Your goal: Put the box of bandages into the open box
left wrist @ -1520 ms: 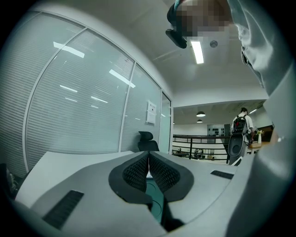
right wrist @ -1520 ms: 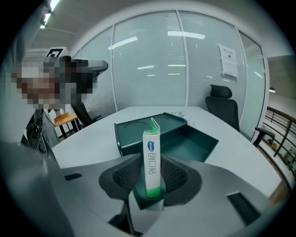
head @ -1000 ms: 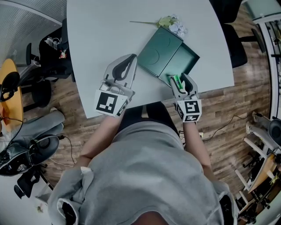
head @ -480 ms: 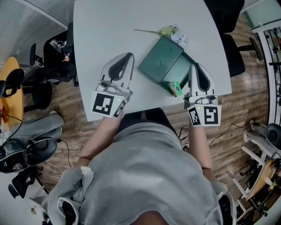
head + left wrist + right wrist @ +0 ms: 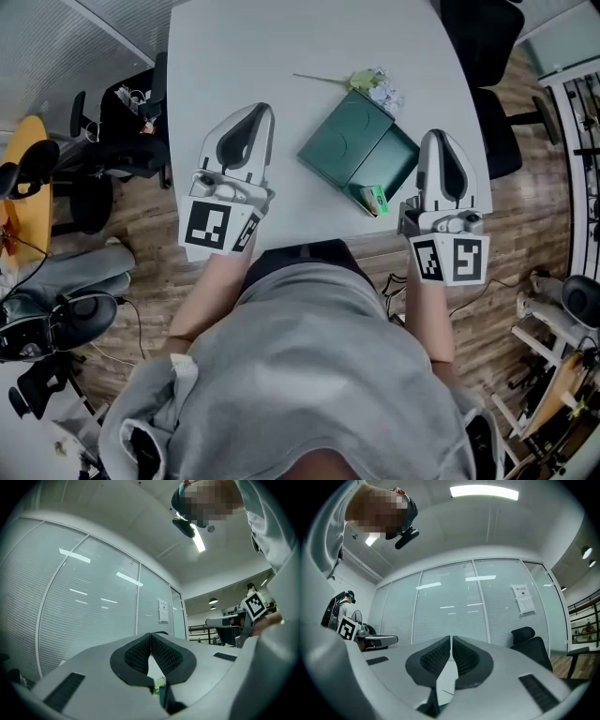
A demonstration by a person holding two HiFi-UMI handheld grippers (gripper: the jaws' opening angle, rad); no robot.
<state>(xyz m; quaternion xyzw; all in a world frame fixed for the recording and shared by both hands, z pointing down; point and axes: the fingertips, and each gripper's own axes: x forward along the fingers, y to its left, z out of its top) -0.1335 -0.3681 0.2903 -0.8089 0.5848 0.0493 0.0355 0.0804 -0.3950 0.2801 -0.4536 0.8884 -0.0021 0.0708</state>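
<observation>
The dark green open box [image 5: 394, 159] lies on the white table [image 5: 281, 56], its lid [image 5: 339, 148] folded out flat to the left. The small green and white box of bandages [image 5: 375, 199] rests in the near corner of the open box. My right gripper [image 5: 441, 134] hovers just right of the open box, shut and empty, clear of the bandage box. My left gripper [image 5: 262, 108] is to the left of the lid, also shut with nothing in it. In both gripper views the jaws meet tip to tip, the left gripper [image 5: 150, 634] and the right gripper [image 5: 451, 638] aimed across the room.
A sprig of pale flowers [image 5: 370, 80] lies on the table just beyond the green box. A black office chair [image 5: 487, 56] stands at the far right of the table, and another chair and bags [image 5: 122, 122] at the left. The table's near edge runs just under both grippers.
My right gripper let go of the box of bandages, which now lies in the open box, then moved right and shut. The left gripper drifted slightly left and away.
</observation>
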